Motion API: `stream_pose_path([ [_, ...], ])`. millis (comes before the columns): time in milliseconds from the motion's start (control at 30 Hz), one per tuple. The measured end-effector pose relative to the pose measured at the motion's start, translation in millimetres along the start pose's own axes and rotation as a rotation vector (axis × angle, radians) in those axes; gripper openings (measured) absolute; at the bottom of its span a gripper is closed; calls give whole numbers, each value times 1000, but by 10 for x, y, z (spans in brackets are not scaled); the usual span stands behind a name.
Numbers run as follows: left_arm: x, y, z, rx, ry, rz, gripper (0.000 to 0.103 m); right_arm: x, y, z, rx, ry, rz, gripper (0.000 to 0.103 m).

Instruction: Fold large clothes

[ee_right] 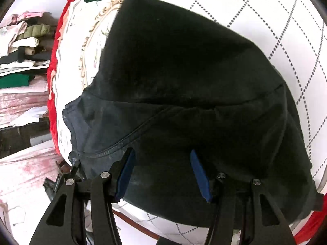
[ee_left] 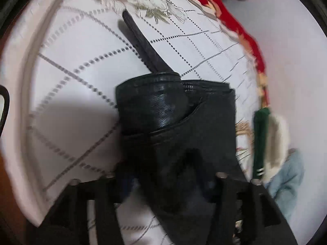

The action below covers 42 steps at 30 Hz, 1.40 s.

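A large black garment, seamed like trousers, lies folded on a white bedspread with a dotted diamond pattern. In the left wrist view the garment drapes over my left gripper; its fingers are buried in the dark cloth, and a shiny leather-like flap and a dark strap stick out beyond. My right gripper is open, its blue pads spread apart just above the garment's near edge, holding nothing.
A red floral cover edges the bed. Green, cream and light blue clothes lie at the right. Stacked folded clothes sit on a shelf at the left in the right wrist view. The bed's rim curves along the left.
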<state>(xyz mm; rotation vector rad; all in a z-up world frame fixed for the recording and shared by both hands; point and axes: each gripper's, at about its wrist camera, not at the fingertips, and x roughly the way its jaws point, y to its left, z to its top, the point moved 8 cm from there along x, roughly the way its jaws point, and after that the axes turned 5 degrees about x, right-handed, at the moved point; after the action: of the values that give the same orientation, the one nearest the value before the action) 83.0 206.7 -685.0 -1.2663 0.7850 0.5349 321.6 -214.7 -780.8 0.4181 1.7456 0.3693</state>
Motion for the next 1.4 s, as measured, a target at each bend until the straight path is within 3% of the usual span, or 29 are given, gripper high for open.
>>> stream_pose_path([
  [67, 63, -121, 14, 28, -20, -50, 103, 29, 4, -1, 1, 3, 0, 59],
  [100, 95, -198, 11, 55, -29, -60, 103, 43, 7, 2, 1, 5, 2, 59],
  [167, 218, -300, 23, 118, -49, 14, 103, 66, -14, 10, 0, 16, 12, 59],
  [300, 304, -456, 79, 167, -119, 63, 103, 144, -43, 63, 15, 66, 44, 60],
  [333, 316, -484, 101, 161, -135, 68, 101, 160, -48, 73, 18, 77, 53, 61],
  [400, 321, -482, 157, 158, -159, 93, 66, 187, -66, 107, 29, 99, 68, 62],
  [433, 340, -494, 179, 167, -159, 118, 40, 197, -76, 120, 27, 106, 73, 62],
  [567, 324, -700, 263, 241, -158, 132, 22, 246, -87, 142, 21, 117, 71, 63],
  [667, 71, -936, 322, 363, -212, 163, 14, 297, -8, 150, 12, 119, 86, 67],
  [867, -631, -1228, 566, 551, -352, 251, 12, 412, 460, 54, -60, 177, 147, 67],
  [967, -859, -1247, 672, 616, -395, 307, 12, 68, 547, 25, -81, 71, 164, 67],
  [1033, -953, -1281, 680, 674, -417, 336, 12, -201, 389, 37, -101, -31, 99, 67],
  [1100, -987, -1351, 628, 732, -427, 341, 12, -296, 132, 76, -103, -71, 14, 67],
  [1167, -976, -1510, 492, 807, -430, 328, 12, -145, -240, 56, -68, -13, -46, 67],
  [1233, -968, -1701, 320, 890, -433, 301, 11, 179, -552, -9, 14, 97, -5, 66],
  [1333, -833, -2063, -167, 1104, -406, 225, 11, 267, -669, 46, 57, 84, 75, 67],
  [1400, -697, -2264, -648, 1278, -343, 142, 11, 253, -702, 68, 57, 112, 94, 67],
])
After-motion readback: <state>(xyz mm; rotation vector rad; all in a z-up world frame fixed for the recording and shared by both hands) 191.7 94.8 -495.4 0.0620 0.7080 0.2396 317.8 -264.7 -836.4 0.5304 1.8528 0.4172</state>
